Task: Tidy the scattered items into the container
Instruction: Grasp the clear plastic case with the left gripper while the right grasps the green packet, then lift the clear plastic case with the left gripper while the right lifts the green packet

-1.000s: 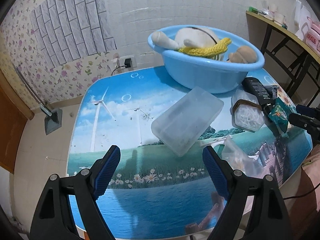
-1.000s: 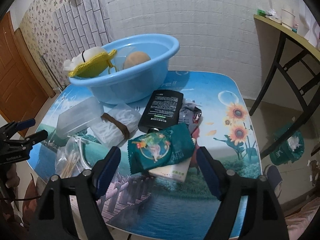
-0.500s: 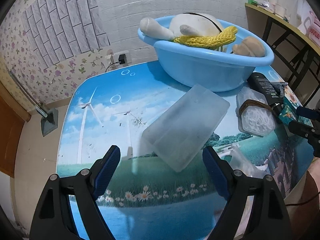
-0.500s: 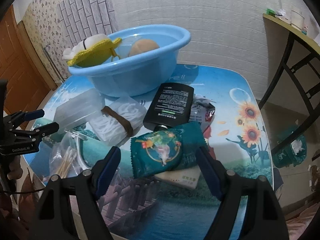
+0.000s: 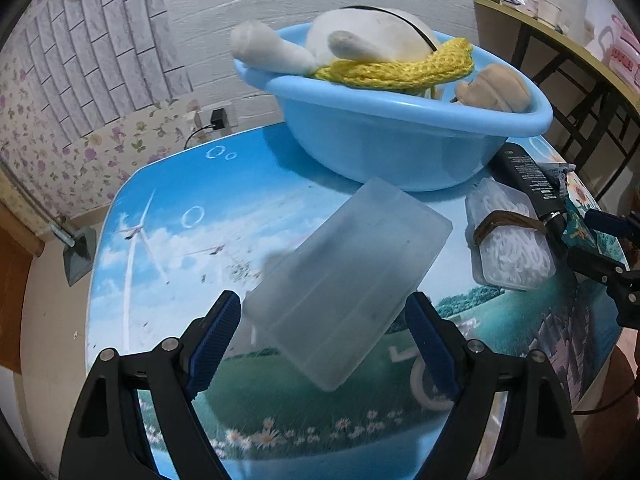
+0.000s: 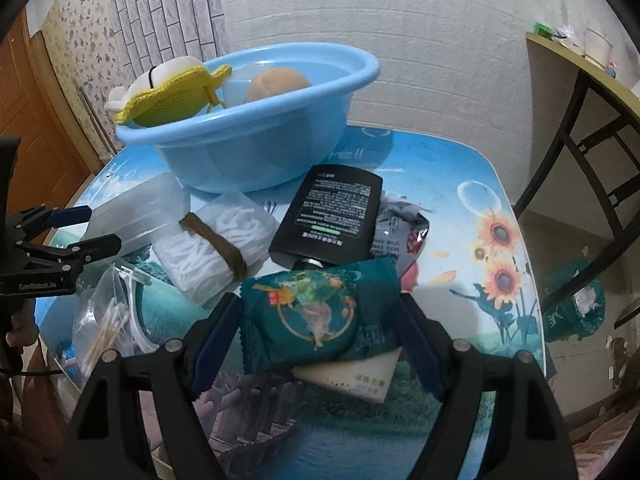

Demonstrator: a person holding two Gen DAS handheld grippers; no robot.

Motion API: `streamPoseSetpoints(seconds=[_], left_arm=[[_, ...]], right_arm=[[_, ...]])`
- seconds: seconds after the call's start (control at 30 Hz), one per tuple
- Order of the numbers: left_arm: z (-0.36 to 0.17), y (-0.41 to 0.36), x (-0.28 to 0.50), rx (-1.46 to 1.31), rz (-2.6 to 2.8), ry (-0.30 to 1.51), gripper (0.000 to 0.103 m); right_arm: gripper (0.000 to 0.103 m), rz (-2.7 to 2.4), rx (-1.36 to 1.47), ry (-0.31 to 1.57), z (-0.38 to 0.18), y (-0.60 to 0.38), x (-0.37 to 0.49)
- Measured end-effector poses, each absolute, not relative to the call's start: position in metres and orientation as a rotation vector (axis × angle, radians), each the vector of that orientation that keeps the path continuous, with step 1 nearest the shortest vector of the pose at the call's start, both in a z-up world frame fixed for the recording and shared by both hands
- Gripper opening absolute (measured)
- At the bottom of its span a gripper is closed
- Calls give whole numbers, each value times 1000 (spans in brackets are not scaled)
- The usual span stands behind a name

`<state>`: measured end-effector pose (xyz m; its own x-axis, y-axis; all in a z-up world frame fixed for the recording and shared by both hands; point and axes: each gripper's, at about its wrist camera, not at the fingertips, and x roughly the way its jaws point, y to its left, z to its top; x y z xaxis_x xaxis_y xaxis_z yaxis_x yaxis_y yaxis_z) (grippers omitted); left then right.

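The left hand-held gripper (image 5: 322,334) is spread wide, its blue-padded fingers on either side of the near end of a frosted, translucent plastic box (image 5: 348,284), a flat rectangular case with rounded corners lying at a slant on the desk (image 5: 168,216); whether the pads touch it cannot be told. The right hand-held gripper (image 6: 320,330) is likewise released, its fingers flanking a teal snack packet (image 6: 316,314) with a serrated edge and a round colourful picture on its face, which lies on top of a pale flat carton (image 6: 352,378). Just behind the packet lies a black bottle (image 6: 332,212) with white print and a green stripe, cap towards the camera, partly over a crumpled silver wrapper (image 6: 400,228). Beside it is a clear box of white strands (image 6: 218,248) bound with a brown band, and nearer the desk edge a clear bag of cotton swabs (image 6: 102,320). The light blue basin (image 6: 248,140) stands at the back of the desk, already holding a white plush toy (image 5: 372,40) with a yellow knitted scarf (image 5: 400,68) and a tan round plush (image 6: 278,82).
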<state>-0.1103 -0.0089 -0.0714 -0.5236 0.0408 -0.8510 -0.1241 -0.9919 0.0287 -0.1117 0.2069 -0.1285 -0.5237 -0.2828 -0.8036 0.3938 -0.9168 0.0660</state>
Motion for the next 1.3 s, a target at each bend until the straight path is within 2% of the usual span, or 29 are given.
streamPoseSetpoints(seconds=[0.23, 0.3, 0.33, 0.37, 0.57, 0.8, 1.3], left_arm=[[-75, -5, -119, -1473, 2639, 125, 91], [-76, -6, -118, -1464, 2641, 119, 91], [-76, -8, -119, -1461, 2642, 119, 90], [-76, -8, -118, -1457, 2643, 117, 88], [-73, -13, -108, -1439, 2661, 121, 74], [-72, -19, -92, -1437, 2679, 140, 66], [-59, -38, -41, -1459, 2757, 118, 64]], right_arm=[[70, -2433, 1234, 154, -128, 210, -111], [66, -2432, 1225, 152, -127, 209, -111], [59, -2430, 1218, 152, -126, 209, -111], [53, -2426, 1216, 152, -126, 208, -110], [46, -2426, 1204, 147, -124, 209, -109], [43, -2440, 1186, 116, -118, 214, -105], [43, -2416, 1122, 120, -104, 206, -81]])
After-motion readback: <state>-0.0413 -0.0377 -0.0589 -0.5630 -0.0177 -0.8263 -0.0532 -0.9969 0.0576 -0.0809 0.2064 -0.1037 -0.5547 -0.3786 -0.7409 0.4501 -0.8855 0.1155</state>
